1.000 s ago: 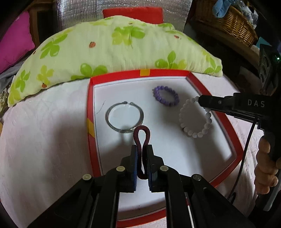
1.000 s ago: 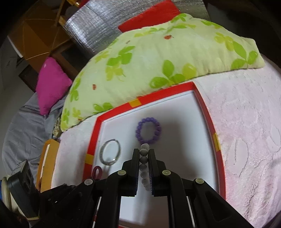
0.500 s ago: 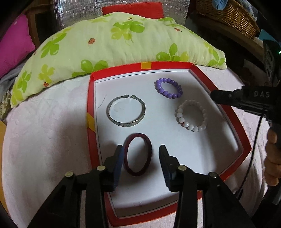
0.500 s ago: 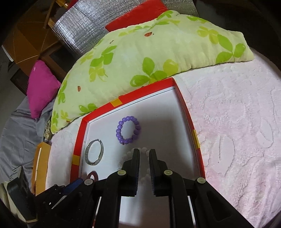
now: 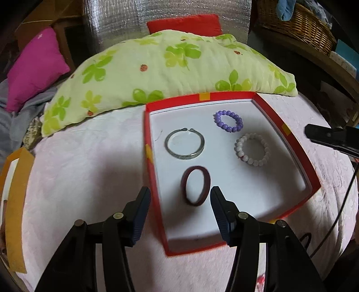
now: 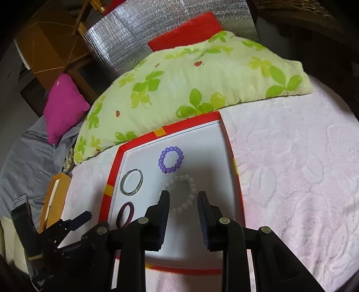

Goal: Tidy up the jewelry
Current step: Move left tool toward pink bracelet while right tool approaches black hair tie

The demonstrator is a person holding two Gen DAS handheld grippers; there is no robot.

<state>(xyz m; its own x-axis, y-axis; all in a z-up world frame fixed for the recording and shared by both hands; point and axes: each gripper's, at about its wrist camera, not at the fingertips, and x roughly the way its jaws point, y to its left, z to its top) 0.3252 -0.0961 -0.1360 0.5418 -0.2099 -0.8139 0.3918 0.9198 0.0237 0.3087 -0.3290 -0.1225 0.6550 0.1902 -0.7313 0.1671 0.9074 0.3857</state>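
A red-rimmed tray (image 5: 149,143) with a white floor lies on the pink bedspread. On its floor lie a silver bangle (image 5: 184,157), a purple bead bracelet (image 5: 216,118), a white bead bracelet (image 5: 239,143) and a maroon band (image 5: 206,183). My left gripper (image 5: 180,192) hovers over the tray's near left corner. Its jaws are opening, and the maroon band lies free just beyond them. My right gripper (image 6: 182,194) hangs above the white bead bracelet (image 6: 191,186). Its jaws are opening too, and the pads do not touch the beads.
A green-flowered pillow (image 5: 157,74) leans against the tray's far rim. A magenta cushion (image 5: 36,67) and grey cloth lie far left. An orange box (image 5: 15,179) sits at the left edge, and a wicker basket (image 5: 298,20) stands back right. Pink bedspread (image 6: 291,168) stretches right of the tray.
Both grippers went from shut to open and drew back and up. The left let go of the maroon band, now flat on the tray. The right let go of the white bead bracelet.
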